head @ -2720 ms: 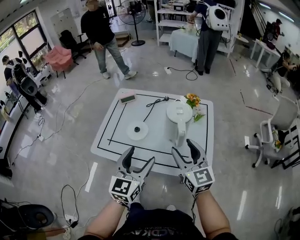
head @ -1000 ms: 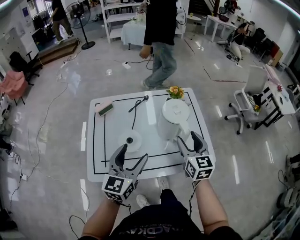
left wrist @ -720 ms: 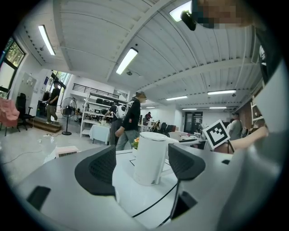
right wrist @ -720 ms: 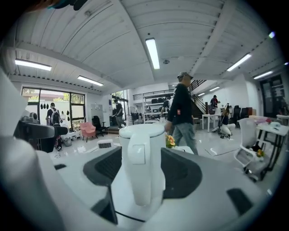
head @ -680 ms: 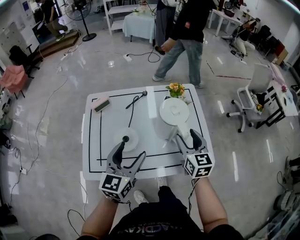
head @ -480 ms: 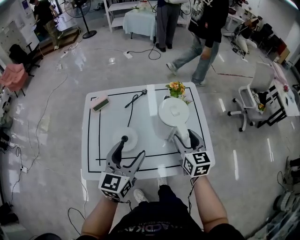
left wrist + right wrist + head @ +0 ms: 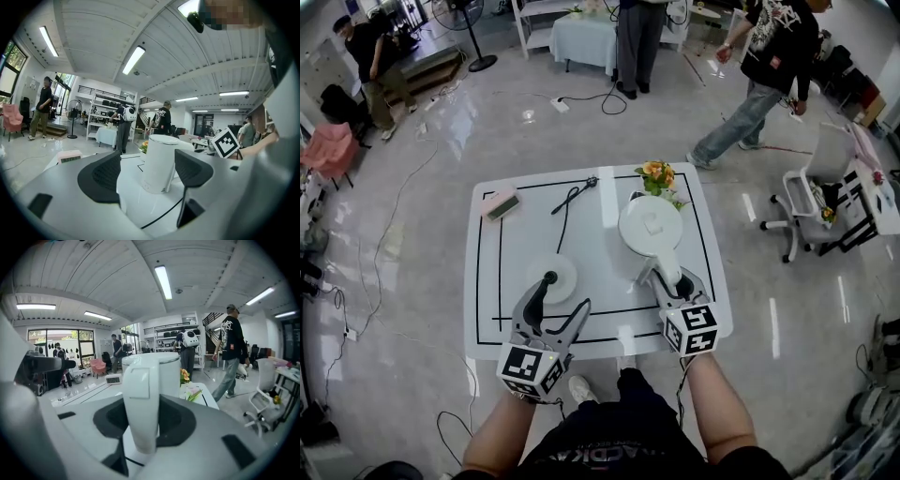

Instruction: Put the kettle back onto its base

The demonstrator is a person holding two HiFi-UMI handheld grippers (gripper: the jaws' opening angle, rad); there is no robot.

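Observation:
The white kettle [image 7: 650, 225] stands on the right half of the white table [image 7: 487, 309], its handle [image 7: 667, 270] toward me. My right gripper [image 7: 673, 286] has that handle [image 7: 140, 404] between its jaws; they are closing and both dark pads lie against it. The round white base [image 7: 564, 270] sits to the kettle's left, with nothing on it. My left gripper [image 7: 565, 298] is open, one fingertip over the base's near side. In the left gripper view the kettle [image 7: 159, 161] shows between the open fingers, farther off.
A small bunch of flowers [image 7: 656, 175] lies behind the kettle. The base's black cord [image 7: 567, 202] runs to the far edge, and a pink clock [image 7: 501, 204] sits at the far left. A white office chair [image 7: 820, 192] stands right; people move beyond the table.
My right gripper moved forward and down around the kettle's handle and its jaws narrowed onto it. The left gripper edged forward to the base. A person walked off to the right.

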